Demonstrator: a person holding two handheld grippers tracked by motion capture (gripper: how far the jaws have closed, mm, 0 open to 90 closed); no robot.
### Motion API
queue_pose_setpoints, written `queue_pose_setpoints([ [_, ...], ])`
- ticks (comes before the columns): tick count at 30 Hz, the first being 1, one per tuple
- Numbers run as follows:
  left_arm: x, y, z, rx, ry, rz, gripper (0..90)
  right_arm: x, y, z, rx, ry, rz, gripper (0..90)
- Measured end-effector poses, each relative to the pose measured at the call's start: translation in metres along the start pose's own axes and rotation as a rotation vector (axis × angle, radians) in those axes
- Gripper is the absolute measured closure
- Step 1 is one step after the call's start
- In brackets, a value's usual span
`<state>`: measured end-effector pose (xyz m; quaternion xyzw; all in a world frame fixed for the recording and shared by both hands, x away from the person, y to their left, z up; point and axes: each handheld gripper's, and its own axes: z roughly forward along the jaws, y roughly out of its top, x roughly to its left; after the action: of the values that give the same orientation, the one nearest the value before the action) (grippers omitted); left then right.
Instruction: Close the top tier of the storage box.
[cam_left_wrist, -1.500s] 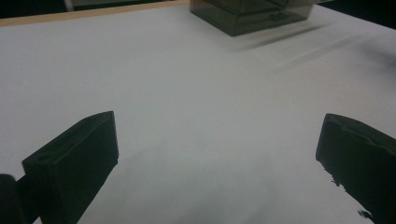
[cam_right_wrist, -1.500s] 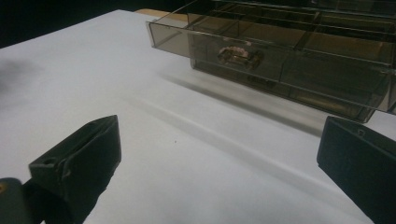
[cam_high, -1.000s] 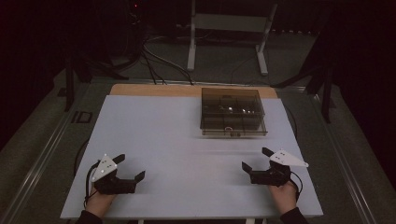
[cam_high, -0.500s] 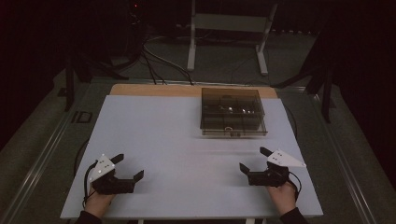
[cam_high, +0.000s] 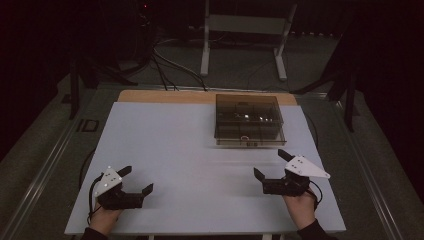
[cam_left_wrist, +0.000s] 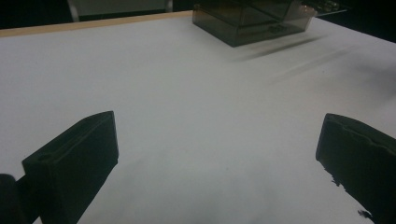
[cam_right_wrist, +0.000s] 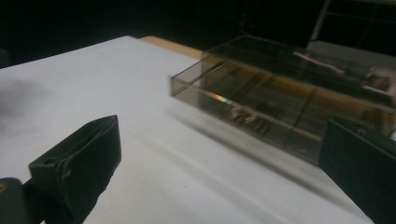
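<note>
A smoky clear plastic box (cam_high: 249, 120) with a shut lid and inner compartments stands at the back right of the white table (cam_high: 180, 145); small items lie inside it. It also shows as the box (cam_left_wrist: 252, 18) far ahead in the left gripper view and as the box (cam_right_wrist: 289, 98) close by in the right gripper view. My left gripper (cam_high: 136, 181) rests open near the front left corner, held by a hand, nothing between its jaws. My right gripper (cam_high: 271, 165) stands open at the front right, a short way in front of the box, also holding nothing.
A bare wooden strip (cam_high: 165, 96) runs along the table's far edge. Behind the table are a metal stand (cam_high: 245, 30) and cables (cam_high: 165, 62) on the floor. A dark frame post (cam_high: 75, 75) stands at the left.
Both grippers have slid slightly back toward the table's front edge. Both stay open. The box has not moved.
</note>
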<state>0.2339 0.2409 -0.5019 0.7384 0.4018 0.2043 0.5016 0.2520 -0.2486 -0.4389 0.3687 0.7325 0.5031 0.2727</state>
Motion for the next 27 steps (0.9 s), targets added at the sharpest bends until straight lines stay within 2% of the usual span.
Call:
queue_pose_setpoints([
  [5, 0.0, 0.0, -0.001, -0.007, 0.0, -0.004, 0.0, -0.005, 0.013, -0.002, -0.002, -0.066, 0.002, 0.1],
  [14, -0.001, 0.002, -0.001, -0.026, -0.012, -0.001, 0.0, -0.01, 0.031, 0.003, -0.013, -0.149, 0.011, 0.1],
  [19, 0.0, 0.002, -0.002, -0.021, -0.011, -0.006, 0.0, -0.011, 0.028, 0.014, 0.009, -0.171, 0.013, 0.1],
  [22, -0.001, 0.002, -0.002, -0.023, -0.013, -0.001, 0.0, -0.014, 0.023, 0.018, 0.017, -0.179, 0.033, 0.1],
  [27, -0.001, 0.002, -0.002, -0.023, -0.015, 0.005, 0.0, -0.02, 0.012, 0.02, 0.032, -0.225, 0.069, 0.1],
])
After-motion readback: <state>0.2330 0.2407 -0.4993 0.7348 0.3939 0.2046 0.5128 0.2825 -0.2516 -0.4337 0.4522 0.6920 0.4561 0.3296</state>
